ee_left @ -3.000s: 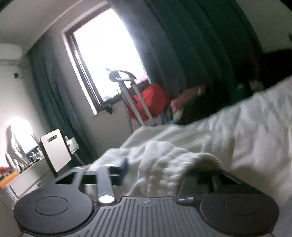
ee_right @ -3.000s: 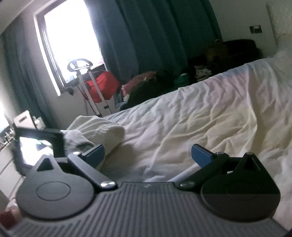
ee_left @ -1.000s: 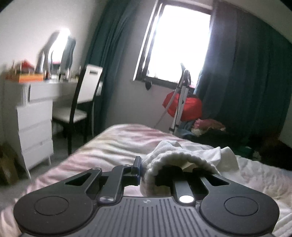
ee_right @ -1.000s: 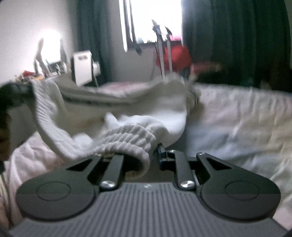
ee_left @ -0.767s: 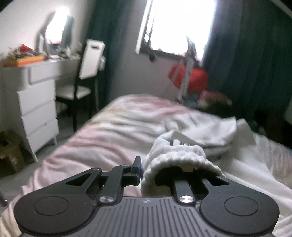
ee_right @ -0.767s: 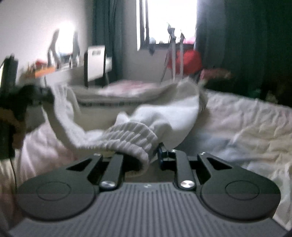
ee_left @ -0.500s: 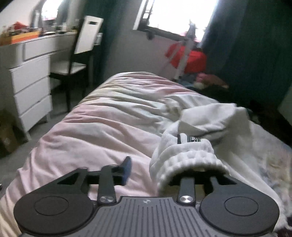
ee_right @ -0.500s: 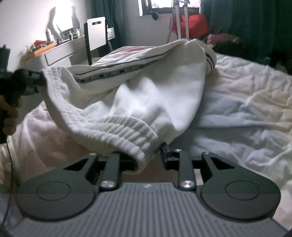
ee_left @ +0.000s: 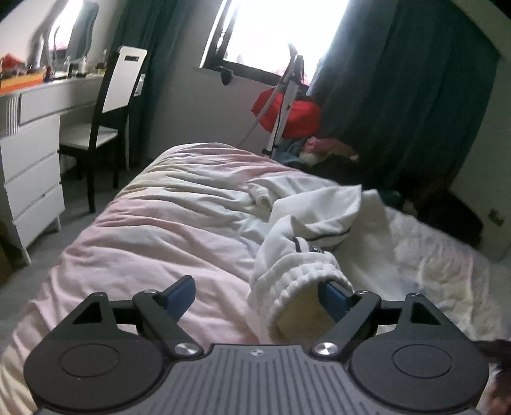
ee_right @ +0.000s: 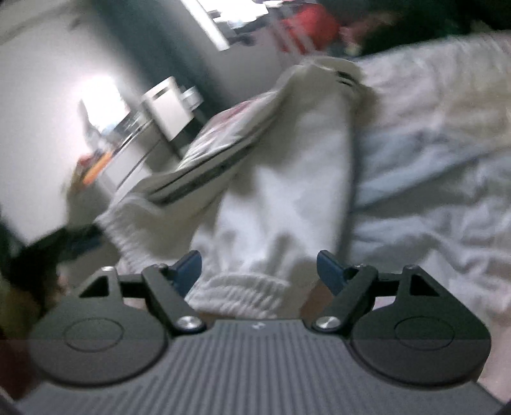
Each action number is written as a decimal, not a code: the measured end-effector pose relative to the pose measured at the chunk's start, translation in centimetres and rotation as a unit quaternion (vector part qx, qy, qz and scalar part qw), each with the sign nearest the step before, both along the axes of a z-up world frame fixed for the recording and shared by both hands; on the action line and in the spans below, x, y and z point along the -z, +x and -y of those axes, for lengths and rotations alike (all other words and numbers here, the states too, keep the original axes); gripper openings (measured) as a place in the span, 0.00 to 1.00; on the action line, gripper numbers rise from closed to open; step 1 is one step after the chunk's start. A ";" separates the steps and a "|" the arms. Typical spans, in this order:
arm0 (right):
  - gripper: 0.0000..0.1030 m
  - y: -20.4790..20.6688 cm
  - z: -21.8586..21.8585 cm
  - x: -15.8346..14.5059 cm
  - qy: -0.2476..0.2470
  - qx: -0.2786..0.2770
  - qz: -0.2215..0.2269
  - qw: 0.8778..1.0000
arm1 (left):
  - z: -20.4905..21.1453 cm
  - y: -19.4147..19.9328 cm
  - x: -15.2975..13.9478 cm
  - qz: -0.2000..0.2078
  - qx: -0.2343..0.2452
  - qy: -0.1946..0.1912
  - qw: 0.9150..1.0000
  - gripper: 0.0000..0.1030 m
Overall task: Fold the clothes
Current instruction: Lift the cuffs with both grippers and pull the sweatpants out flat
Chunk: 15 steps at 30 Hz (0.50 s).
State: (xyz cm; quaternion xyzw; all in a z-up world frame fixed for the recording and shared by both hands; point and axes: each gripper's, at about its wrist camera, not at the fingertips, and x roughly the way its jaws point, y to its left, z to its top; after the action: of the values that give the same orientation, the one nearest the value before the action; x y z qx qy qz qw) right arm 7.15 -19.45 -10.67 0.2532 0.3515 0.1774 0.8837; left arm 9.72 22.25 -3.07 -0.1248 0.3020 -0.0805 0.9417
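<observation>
your left tongs are opening, pads off the cloth; the ribbed cuff of the white garment sits btwn the fingers, up against the right-hand pad, not pinched. right tongs opening too, w/ the garment's other ribbed edge lying loose btwn them. the garment lies on the bed: long axis runs from your tongs away toward the window, ribbed ends nearest you, far end crumpled. right view's blurred, so finer detail there is hard to tell.
</observation>
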 end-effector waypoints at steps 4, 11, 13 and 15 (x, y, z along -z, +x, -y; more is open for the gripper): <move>0.79 1.5 1.5 2.9 0.070 0.044 -0.066 0.994 | -0.3 -0.5 -0.5 0.012 -0.009 -0.008 1.000 0.83; 0.79 2.8 1.2 5.4 0.132 0.051 -0.109 0.984 | -2.6 -3.0 -2.1 0.059 -0.065 -0.083 0.993 0.92; 0.77 3.1 0.9 5.5 0.134 0.042 -0.104 0.985 | -2.8 -3.2 -2.2 0.071 -0.056 -0.103 0.991 0.95; 0.77 3.3 0.4 5.6 0.127 0.037 -0.102 0.986 | -2.1 -2.4 -2.0 0.061 -0.040 -0.092 0.993 0.96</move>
State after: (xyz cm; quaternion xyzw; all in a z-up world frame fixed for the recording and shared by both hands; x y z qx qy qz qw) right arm 10.41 -19.86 -16.30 0.3930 0.4046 0.1614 0.8098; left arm 7.30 24.31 -1.04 -0.2173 0.2302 -0.0775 0.9454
